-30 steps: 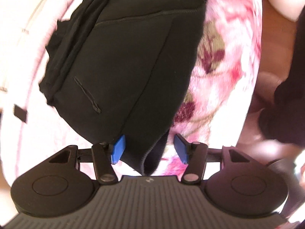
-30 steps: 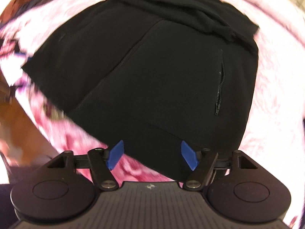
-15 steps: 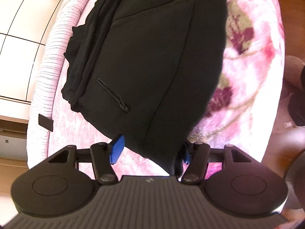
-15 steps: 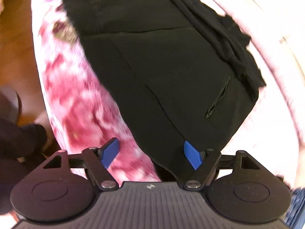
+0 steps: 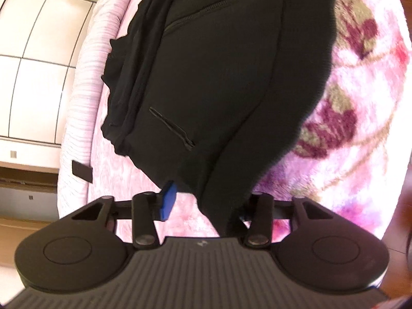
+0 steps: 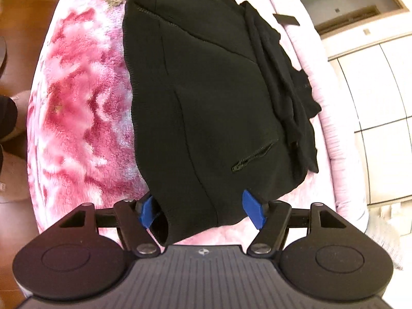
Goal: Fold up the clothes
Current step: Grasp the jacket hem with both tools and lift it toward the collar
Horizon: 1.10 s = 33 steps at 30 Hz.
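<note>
A black zip jacket [image 5: 219, 77] lies flat on a pink floral blanket [image 5: 347, 128], with a sleeve bunched along its far side [image 5: 134, 77]. My left gripper [image 5: 206, 203] is open at the jacket's near hem. The fabric runs between its fingers and hides the right pad, and the left pad [image 5: 167, 200] shows blue. In the right wrist view the same jacket [image 6: 206, 103] shows its zipped pocket [image 6: 252, 157]. My right gripper [image 6: 200, 211] is open too. The hem corner droops between its two blue pads [image 6: 253, 211].
A pale pink quilt [image 5: 82, 103] borders the blanket, and a small black tag [image 5: 82, 171] lies on it. White panelled cabinets [image 6: 373, 103] stand beyond the bed. Wood floor [image 6: 20, 25] and a dark-clad part of a person [image 6: 7, 113] lie off the blanket's edge.
Both grippers swung around the jacket's hem and closed in on it. The hem now sits deeper between each pair of open fingers, and the left gripper's right pad went out of sight behind fabric.
</note>
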### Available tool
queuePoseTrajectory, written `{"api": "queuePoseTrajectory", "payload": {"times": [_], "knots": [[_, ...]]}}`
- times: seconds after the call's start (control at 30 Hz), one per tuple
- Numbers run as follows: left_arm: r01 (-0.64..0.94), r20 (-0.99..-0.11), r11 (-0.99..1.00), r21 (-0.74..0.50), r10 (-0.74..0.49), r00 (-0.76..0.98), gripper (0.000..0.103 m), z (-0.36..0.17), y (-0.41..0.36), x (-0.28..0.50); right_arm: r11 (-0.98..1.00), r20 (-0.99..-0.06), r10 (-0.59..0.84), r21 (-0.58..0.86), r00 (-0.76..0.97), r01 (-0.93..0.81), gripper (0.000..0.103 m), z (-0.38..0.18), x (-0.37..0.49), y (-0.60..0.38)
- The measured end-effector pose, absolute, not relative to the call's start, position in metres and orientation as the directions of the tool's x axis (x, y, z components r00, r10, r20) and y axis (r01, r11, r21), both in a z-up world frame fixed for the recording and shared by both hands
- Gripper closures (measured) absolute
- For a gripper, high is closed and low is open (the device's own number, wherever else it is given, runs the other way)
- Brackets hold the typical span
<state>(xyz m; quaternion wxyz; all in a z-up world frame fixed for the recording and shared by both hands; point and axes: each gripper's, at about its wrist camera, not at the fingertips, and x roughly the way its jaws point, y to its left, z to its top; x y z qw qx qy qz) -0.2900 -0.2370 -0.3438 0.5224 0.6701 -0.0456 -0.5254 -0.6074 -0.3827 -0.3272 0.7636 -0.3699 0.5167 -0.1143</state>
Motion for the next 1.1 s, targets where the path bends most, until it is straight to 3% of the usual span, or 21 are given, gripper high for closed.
{"api": "queuePoseTrajectory", "payload": {"times": [0.07, 0.13, 0.23, 0.4, 0.47, 0.5, 0.57, 0.6, 0.63, 1.1], "knots": [[0.502, -0.654, -0.432, 0.749, -0.605, 0.455, 0.069, -0.339, -0.23, -0.29, 0.711, -0.705, -0.563, -0.679, 0.432, -0.182, 0.038, -0.326, -0.607, -0.38], [0.495, -0.658, -0.445, 0.747, -0.602, 0.452, 0.069, -0.34, -0.223, -0.289, 0.69, -0.718, -0.527, -0.674, 0.454, -0.263, 0.048, -0.331, -0.612, -0.368], [0.474, -0.666, -0.475, 0.741, -0.61, 0.43, 0.069, -0.346, -0.22, -0.29, 0.654, -0.717, -0.506, -0.681, 0.48, -0.33, 0.048, -0.339, -0.617, -0.359], [0.452, -0.636, -0.458, 0.766, -0.645, 0.424, 0.069, -0.347, -0.233, -0.288, 0.659, -0.682, -0.565, -0.712, 0.464, -0.245, 0.047, -0.336, -0.601, -0.387], [0.457, -0.632, -0.45, 0.768, -0.647, 0.426, 0.074, -0.345, -0.239, -0.285, 0.655, -0.682, -0.563, -0.712, 0.466, -0.251, 0.047, -0.337, -0.596, -0.392], [0.459, -0.631, -0.445, 0.769, -0.648, 0.426, 0.082, -0.345, -0.241, -0.284, 0.654, -0.685, -0.559, -0.71, 0.467, -0.26, 0.049, -0.338, -0.595, -0.391], [0.464, -0.627, -0.437, 0.771, -0.651, 0.428, 0.087, -0.343, -0.247, -0.281, 0.67, -0.708, -0.535, -0.688, 0.461, -0.279, 0.061, -0.34, -0.595, -0.392], [0.466, -0.625, -0.433, 0.771, -0.652, 0.429, 0.09, -0.343, -0.249, -0.28, 0.688, -0.726, -0.518, -0.668, 0.452, -0.283, 0.081, -0.339, -0.594, -0.392], [0.471, -0.628, -0.434, 0.768, -0.651, 0.425, 0.092, -0.341, -0.249, -0.28, 0.707, -0.741, -0.504, -0.649, 0.444, -0.281, 0.094, -0.338, -0.594, -0.393], [0.53, -0.707, -0.489, 0.693, -0.606, 0.365, 0.095, -0.274, -0.208, -0.3, 0.817, -0.827, -0.389, -0.514, 0.406, -0.262, 0.097, -0.269, -0.619, -0.379]]}}
